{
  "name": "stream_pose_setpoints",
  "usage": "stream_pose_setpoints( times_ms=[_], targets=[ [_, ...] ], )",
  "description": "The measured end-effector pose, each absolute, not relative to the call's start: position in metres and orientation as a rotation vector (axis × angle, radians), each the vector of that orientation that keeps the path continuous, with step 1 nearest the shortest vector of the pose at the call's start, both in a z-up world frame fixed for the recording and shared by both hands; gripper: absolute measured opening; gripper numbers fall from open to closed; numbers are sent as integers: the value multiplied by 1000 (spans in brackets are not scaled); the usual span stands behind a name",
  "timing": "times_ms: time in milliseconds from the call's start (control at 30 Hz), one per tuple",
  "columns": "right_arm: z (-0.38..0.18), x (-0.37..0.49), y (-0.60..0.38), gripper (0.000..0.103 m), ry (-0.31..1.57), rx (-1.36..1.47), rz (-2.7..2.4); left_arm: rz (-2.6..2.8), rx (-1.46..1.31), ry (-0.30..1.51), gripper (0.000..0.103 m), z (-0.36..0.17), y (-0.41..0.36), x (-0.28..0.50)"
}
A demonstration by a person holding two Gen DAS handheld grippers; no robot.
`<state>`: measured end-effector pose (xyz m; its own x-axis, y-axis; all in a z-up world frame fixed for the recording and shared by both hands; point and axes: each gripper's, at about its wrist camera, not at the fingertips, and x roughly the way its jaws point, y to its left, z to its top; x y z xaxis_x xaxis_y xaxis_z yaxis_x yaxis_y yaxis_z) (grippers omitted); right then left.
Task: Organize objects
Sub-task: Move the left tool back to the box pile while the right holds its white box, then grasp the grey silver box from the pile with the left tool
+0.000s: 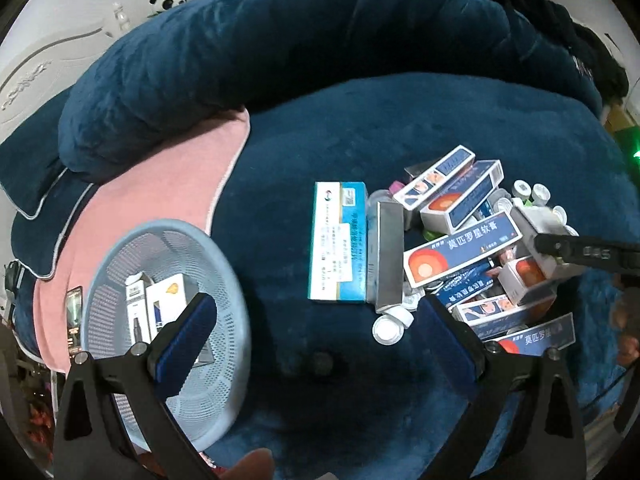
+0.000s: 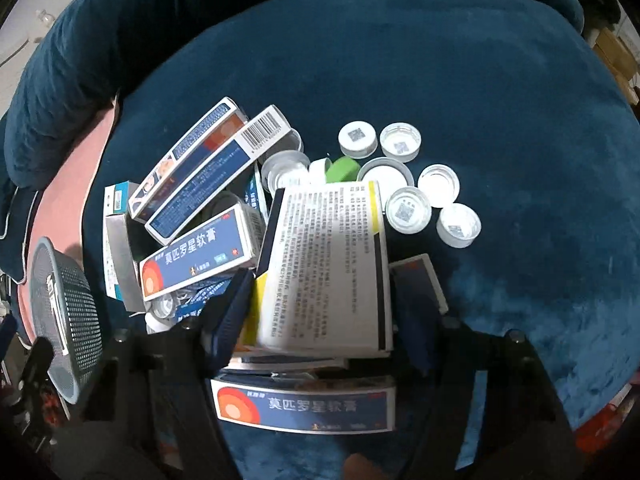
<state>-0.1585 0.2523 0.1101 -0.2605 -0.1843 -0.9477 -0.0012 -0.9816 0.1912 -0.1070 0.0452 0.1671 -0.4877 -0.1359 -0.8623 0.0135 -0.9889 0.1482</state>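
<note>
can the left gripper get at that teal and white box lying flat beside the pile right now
Probably yes. The left gripper is open and empty, and the teal and white box lies just ahead on the blue cushion, its near side clear; a grey box crowds its right edge.

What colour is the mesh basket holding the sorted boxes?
Pale blue basket; it shows best in the left wrist view, resting partly on the pink cloth.

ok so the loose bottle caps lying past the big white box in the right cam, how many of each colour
white or clear caps: 7
green cap: 1
total: 8
Counted only the caps in plain view beyond the white box; more may be hidden under the pile.
</note>
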Motion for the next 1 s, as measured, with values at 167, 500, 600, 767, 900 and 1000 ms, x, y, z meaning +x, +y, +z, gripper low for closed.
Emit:
stream_pose_setpoints(
  times_ms=[167,500,600,767,900,1000],
  targets=[
    [129,-147,267,69,-333,1729,-2422,-2606,1658,-133,101,141,47,-123],
    [131,-151,271,69,-436,1668,-2388,-2620,1674,-179,100,111,66,-169],
    [129,-156,272,69,-430,1663,-2387,-2604,1686,-168,98,104,69,-180],
    [128,-156,278,69,-429,1655,-2395,-2596,1692,-209,93,98,79,-191],
    [126,-160,279,69,-414,1652,-2394,-2583,1734,-238,45,92,85,-192],
    [124,-160,280,69,-412,1659,-2401,-2570,1775,-241,30,91,85,-188]
  ],
)
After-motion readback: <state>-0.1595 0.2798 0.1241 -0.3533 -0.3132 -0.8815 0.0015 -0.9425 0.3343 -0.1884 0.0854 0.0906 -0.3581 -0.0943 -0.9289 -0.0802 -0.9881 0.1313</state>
